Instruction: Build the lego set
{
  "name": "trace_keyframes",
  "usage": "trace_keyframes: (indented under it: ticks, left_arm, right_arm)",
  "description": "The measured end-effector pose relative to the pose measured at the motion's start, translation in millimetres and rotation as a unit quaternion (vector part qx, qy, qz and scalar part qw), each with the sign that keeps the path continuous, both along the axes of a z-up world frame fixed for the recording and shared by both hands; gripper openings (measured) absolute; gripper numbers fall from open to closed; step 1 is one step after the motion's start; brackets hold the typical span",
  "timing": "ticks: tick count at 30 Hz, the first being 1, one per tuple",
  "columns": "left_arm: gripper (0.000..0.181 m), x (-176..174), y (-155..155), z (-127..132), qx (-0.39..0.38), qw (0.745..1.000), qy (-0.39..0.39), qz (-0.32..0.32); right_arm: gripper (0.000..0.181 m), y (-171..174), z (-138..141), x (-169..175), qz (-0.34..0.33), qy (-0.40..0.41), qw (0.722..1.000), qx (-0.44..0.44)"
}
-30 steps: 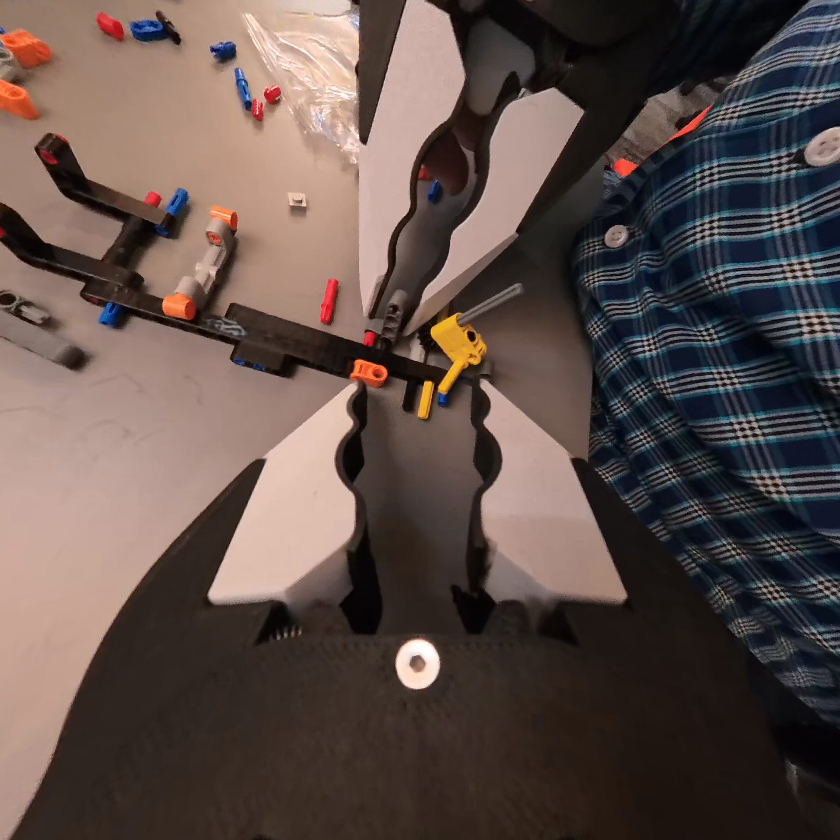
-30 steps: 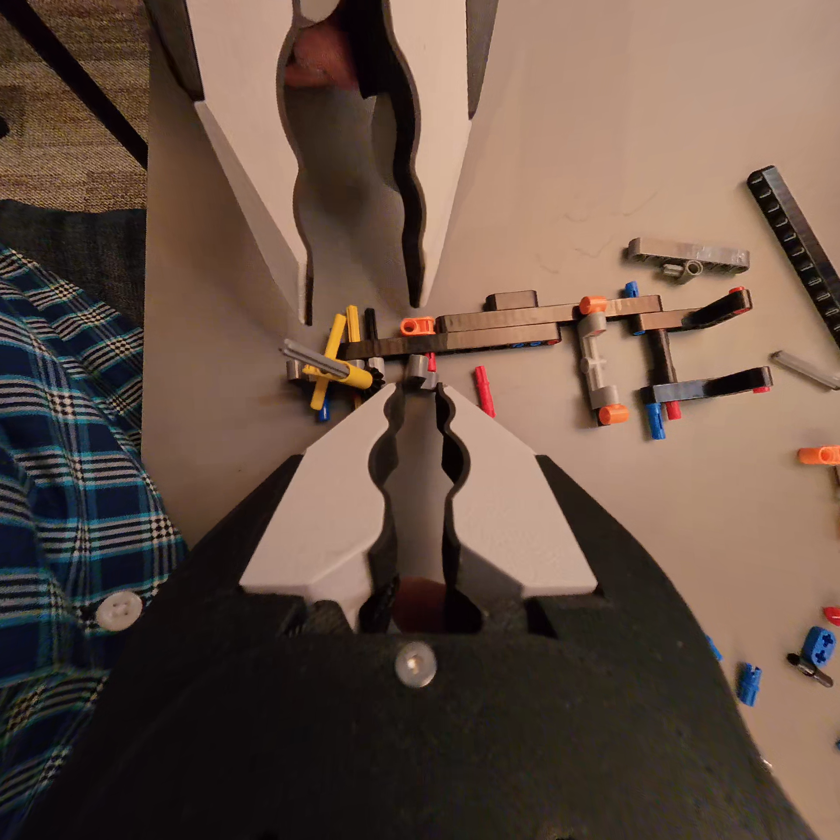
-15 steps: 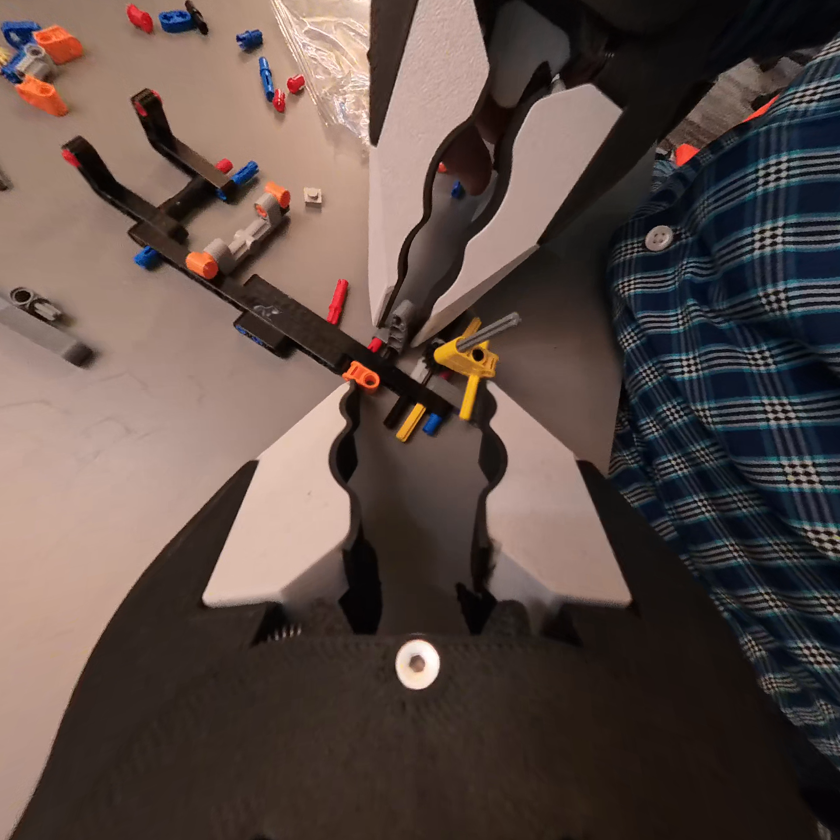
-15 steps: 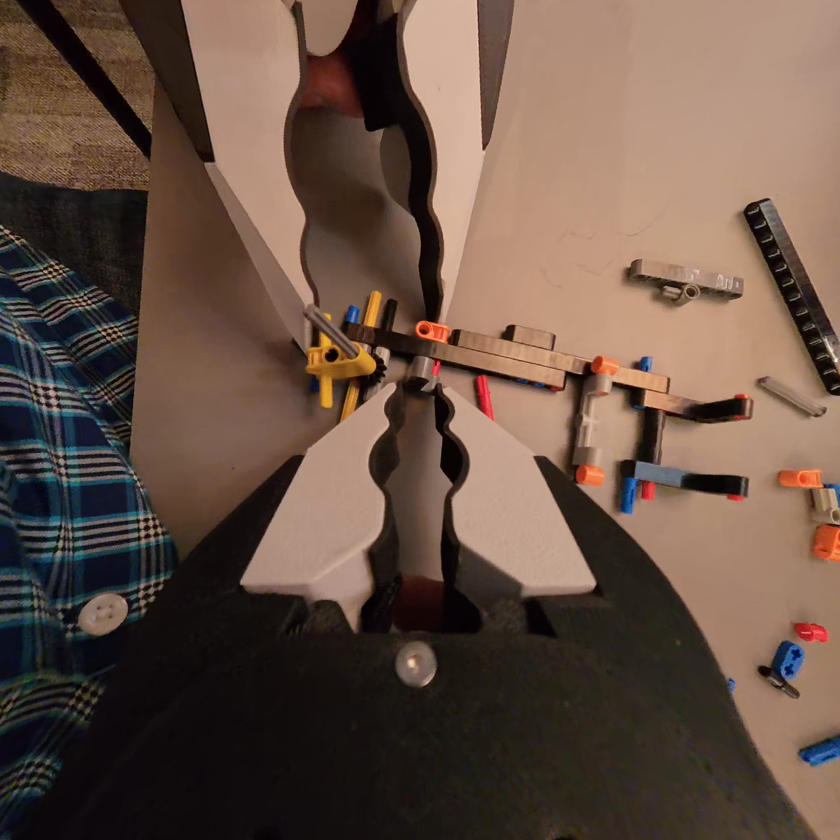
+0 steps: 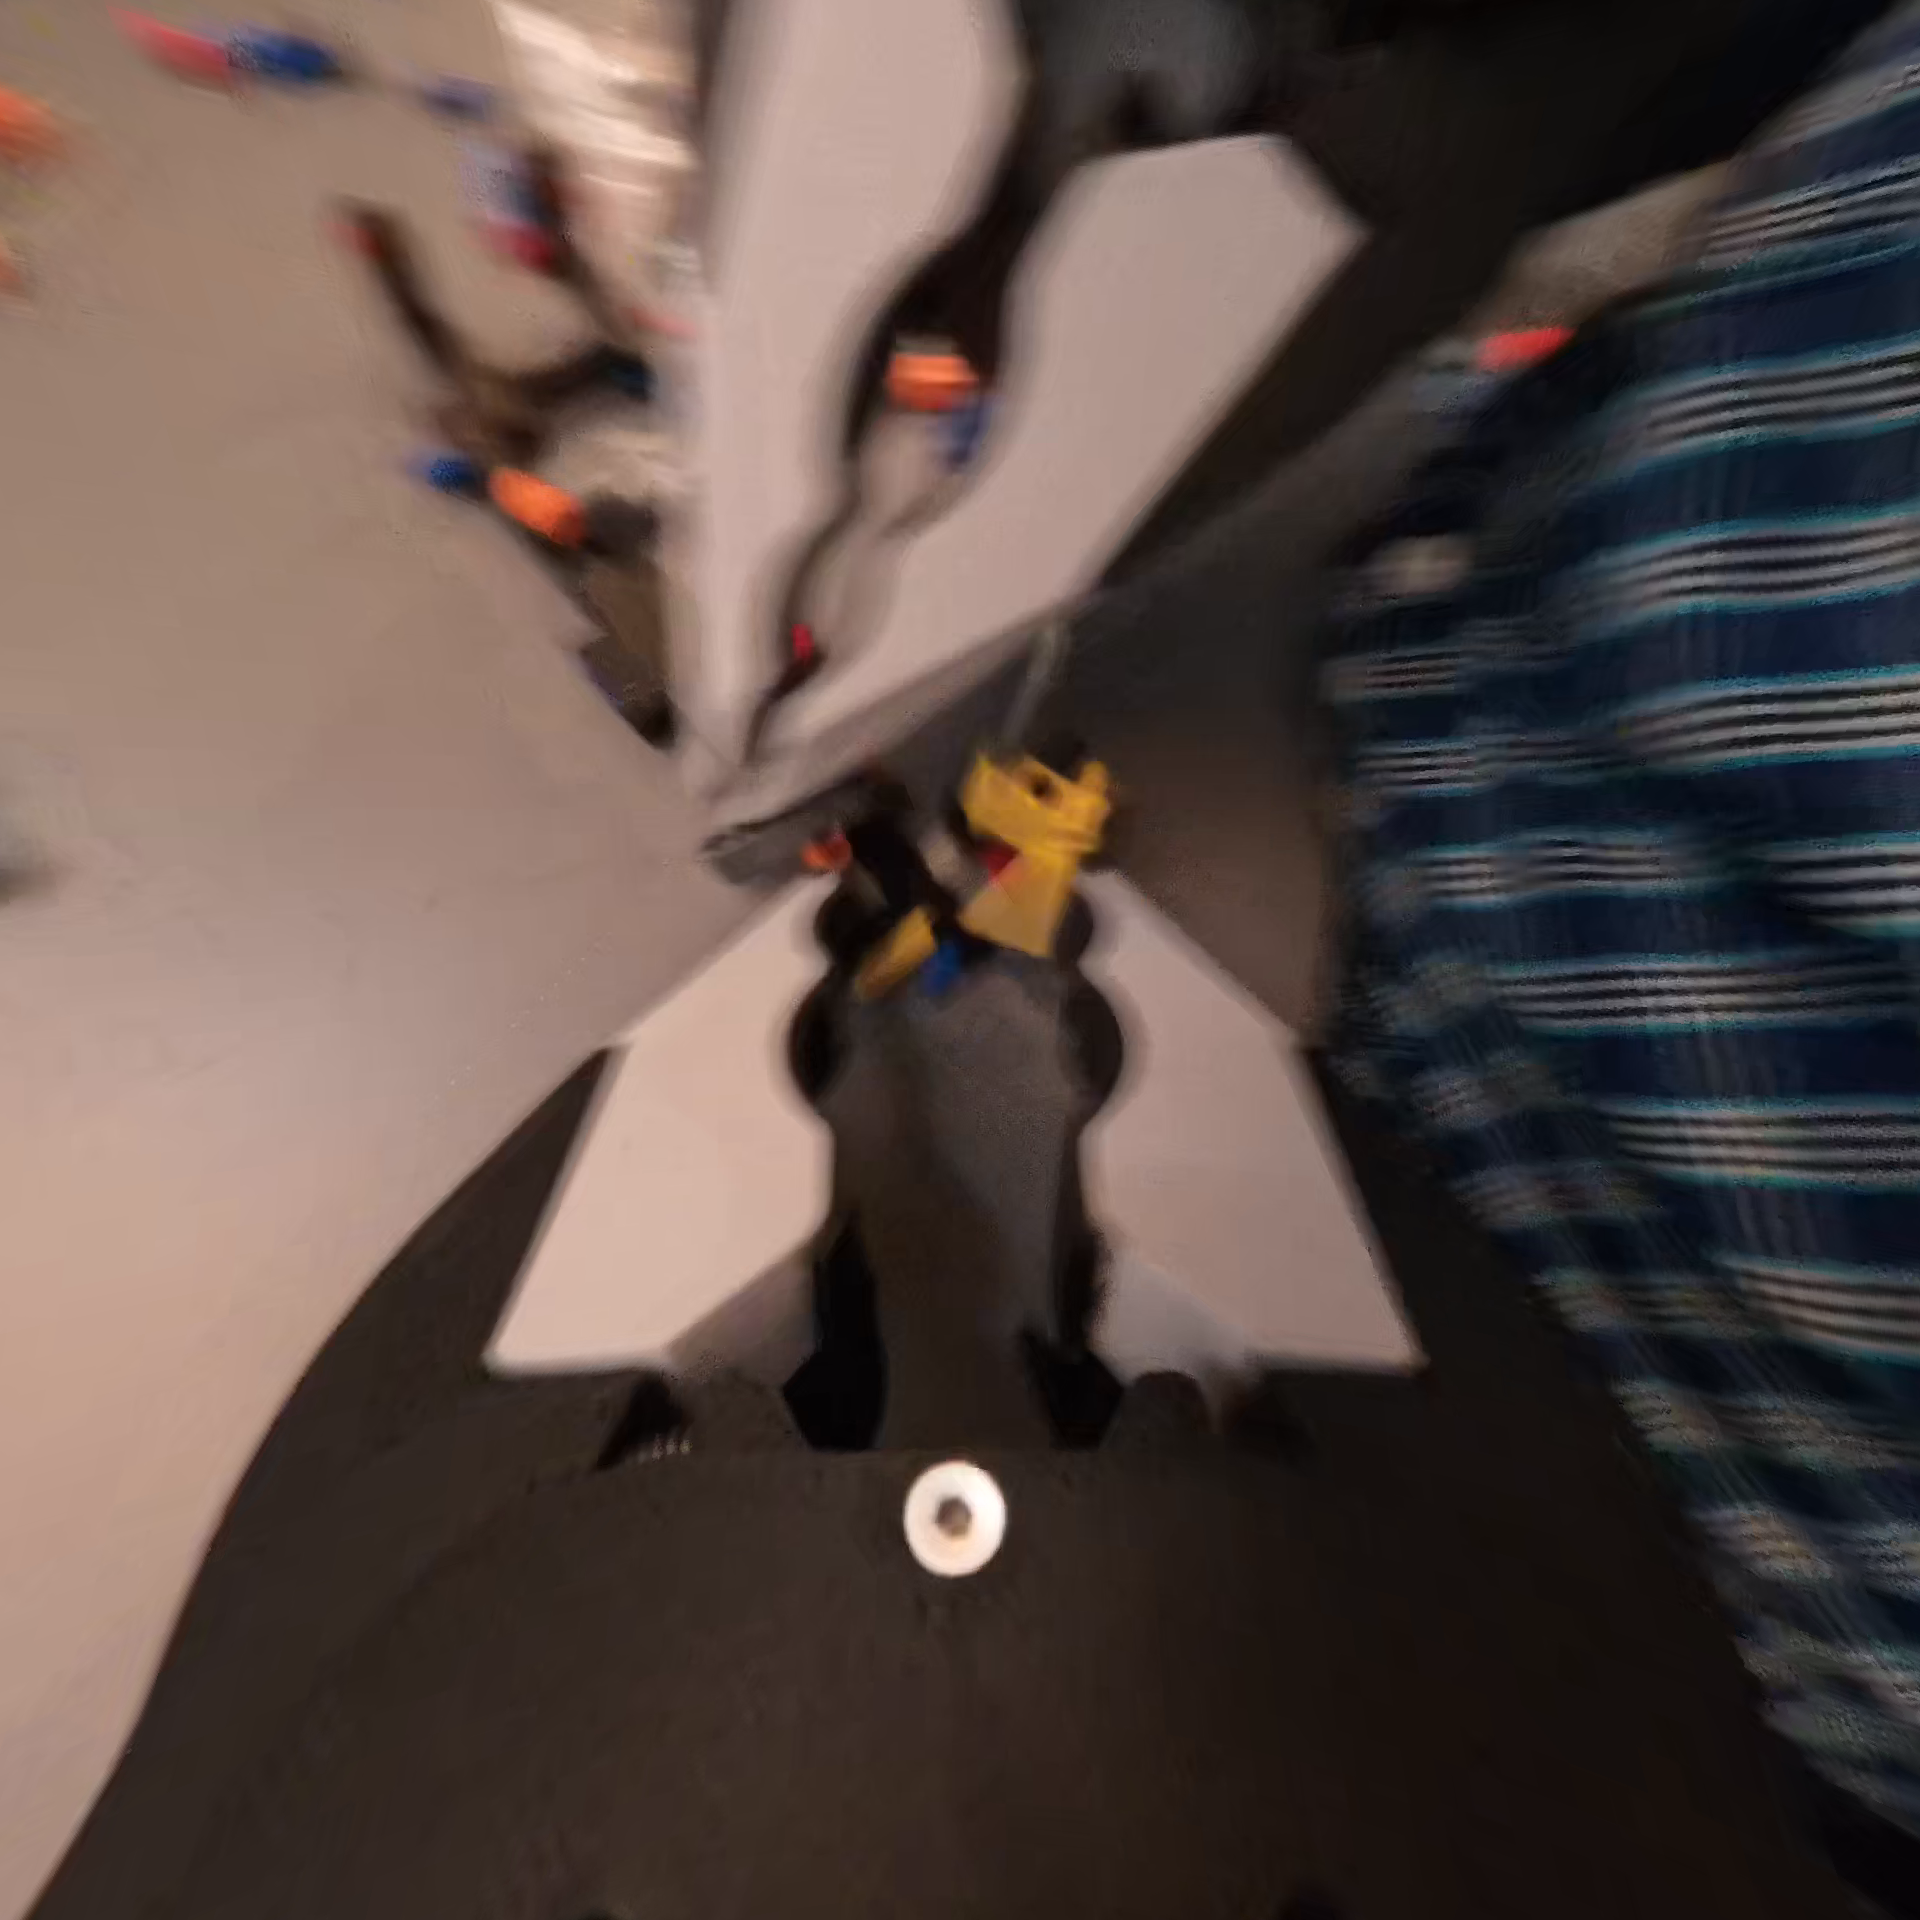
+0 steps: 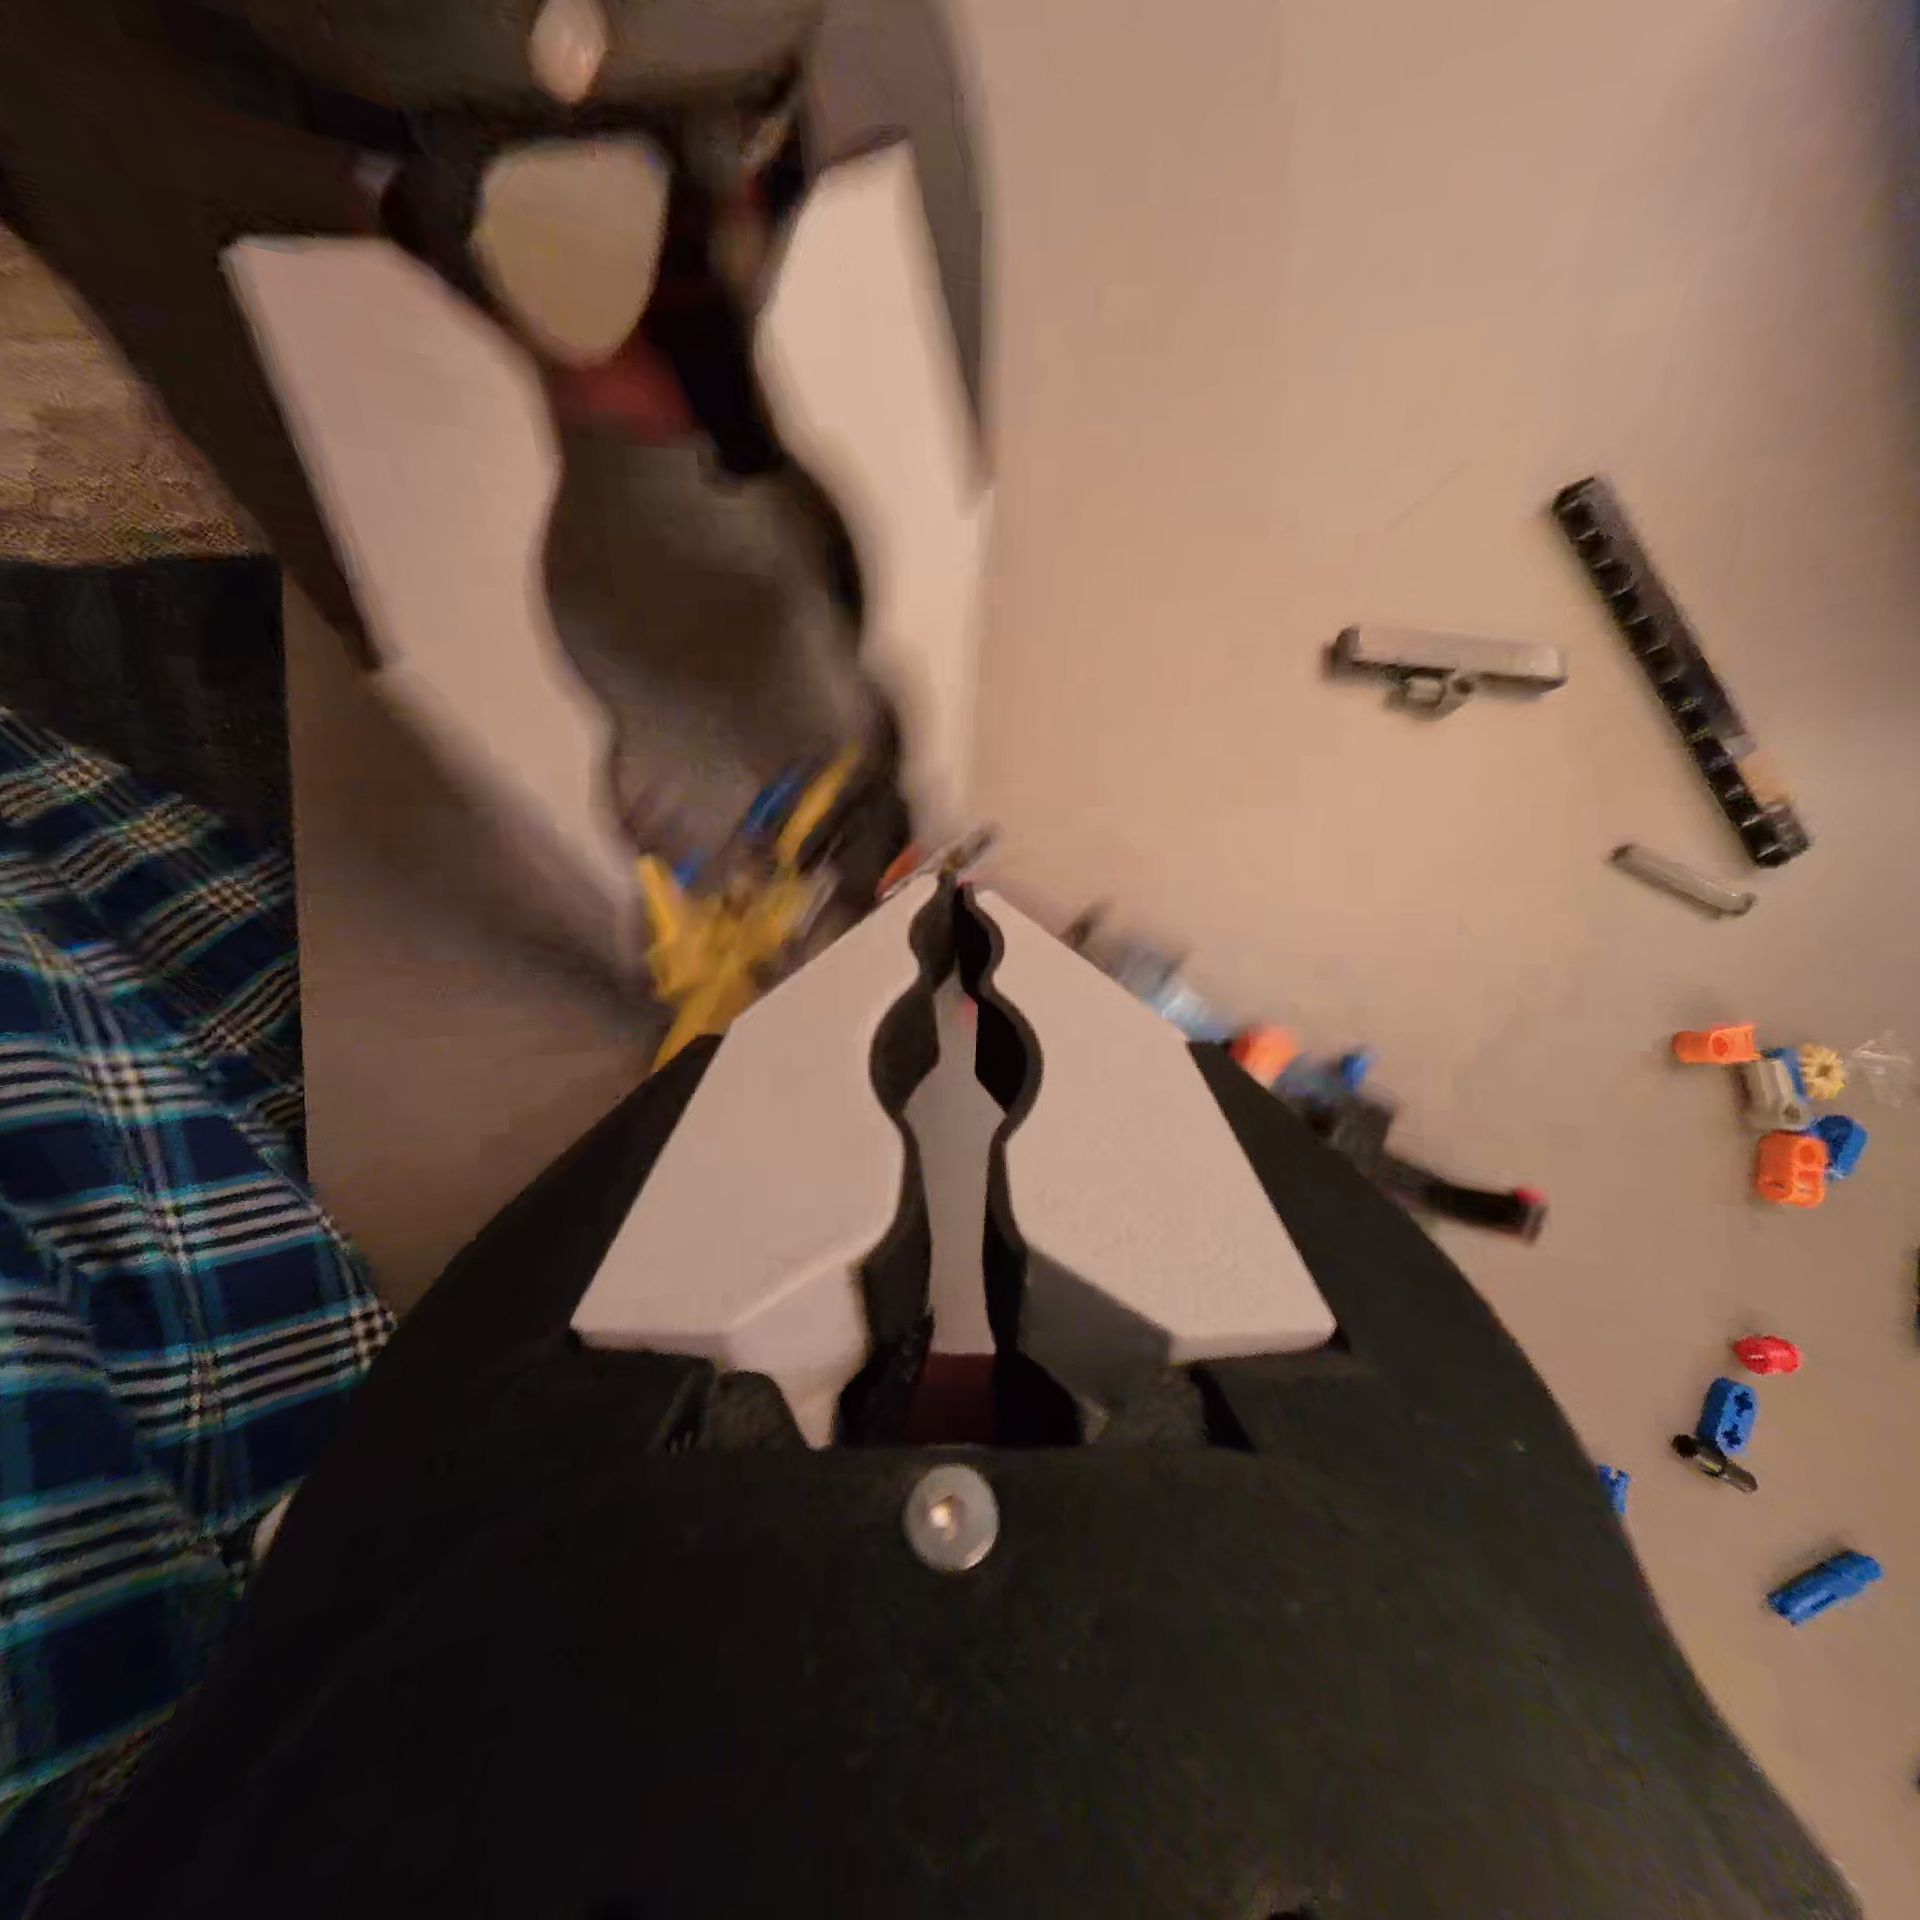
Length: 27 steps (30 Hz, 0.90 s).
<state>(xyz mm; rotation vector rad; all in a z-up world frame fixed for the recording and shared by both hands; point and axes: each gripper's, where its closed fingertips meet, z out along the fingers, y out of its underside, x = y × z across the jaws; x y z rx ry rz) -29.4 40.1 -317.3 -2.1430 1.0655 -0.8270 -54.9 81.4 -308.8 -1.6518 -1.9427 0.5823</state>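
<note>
Both views are motion-blurred. My left gripper [image 5: 954, 930] is shut on the near end of the black lego assembly [image 5: 894, 883], where a yellow piece [image 5: 1029, 862] and yellow and blue pins stick out between its fingertips. The assembly's forked black frame [image 5: 499, 384] trails off to the upper left. My right gripper [image 6: 951, 899] comes in from the opposite side with its jaws almost together, pinching a small grey piece [image 6: 968, 847] at the assembly. A bit of red shows in the gap. In the right wrist view the frame [image 6: 1455, 1184] runs out lower right from under its fingers.
A long black beam [image 6: 1683, 675], a grey beam [image 6: 1455, 665] and a grey axle [image 6: 1683, 878] lie at the right. Loose orange [image 6: 1787, 1164], red [image 6: 1766, 1351] and blue [image 6: 1823, 1584] pieces are scattered nearby. A person's plaid shirt [image 5: 1662, 935] is close beside the grippers.
The assembly has swung round between the grippers, its forked end turning toward the right gripper's side. The right gripper's jaws have closed much narrower. Both views have blurred with fast motion.
</note>
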Motion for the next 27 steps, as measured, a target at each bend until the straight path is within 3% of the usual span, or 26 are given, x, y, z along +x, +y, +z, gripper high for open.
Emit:
trace_keyframes:
  ticks: [1, 2, 3, 5, 8, 14, 19, 27]
  left_arm:
    - [0.036, 14.7, -16.8, -2.7, -0.047, 0.998, -0.013, -0.04]
    - [0.023, 22.0, -21.5, -3.0, -0.045, 0.997, -0.012, -0.058]
    - [0.011, 17.7, -12.6, -2.8, -0.034, 0.999, -0.008, -0.032]
    - [0.018, 8.9, -1.4, -1.5, -0.042, 0.999, -0.019, 0.008]
    - [0.018, 9.2, 0.0, -2.4, -0.025, 1.0, -0.005, 0.01]
    - [0.045, -4.8, 14.8, 2.1, -0.026, 0.998, -0.023, 0.046]
    - [0.044, -5.5, 15.2, 9.4, -0.037, 0.996, -0.056, 0.057]
    - [0.045, 7.9, 12.3, 17.1, -0.018, 0.998, -0.049, 0.035]
  right_arm:
    - [0.0, -0.4, -1.5, -2.0, 0.006, -0.01, 1.0, 0.005]
    - [0.0, -1.2, -6.7, -2.6, 0.015, -0.021, 1.0, 0.015]
    - [0.0, -2.6, -14.2, 0.3, 0.017, -0.032, 0.999, 0.012]
    - [0.0, -4.2, -14.1, 4.6, 0.007, -0.012, 1.0, -0.013]
    - [0.0, 7.5, -7.5, 16.3, -0.029, 0.011, 0.999, -0.039]
    - [0.0, 18.1, 4.6, 39.4, -0.049, 0.029, 0.995, -0.085]
    - [0.01, 6.9, 6.2, 58.0, -0.044, 0.009, 0.993, -0.11]
    - [0.016, 2.5, -10.8, 61.3, -0.023, -0.021, 0.999, -0.026]
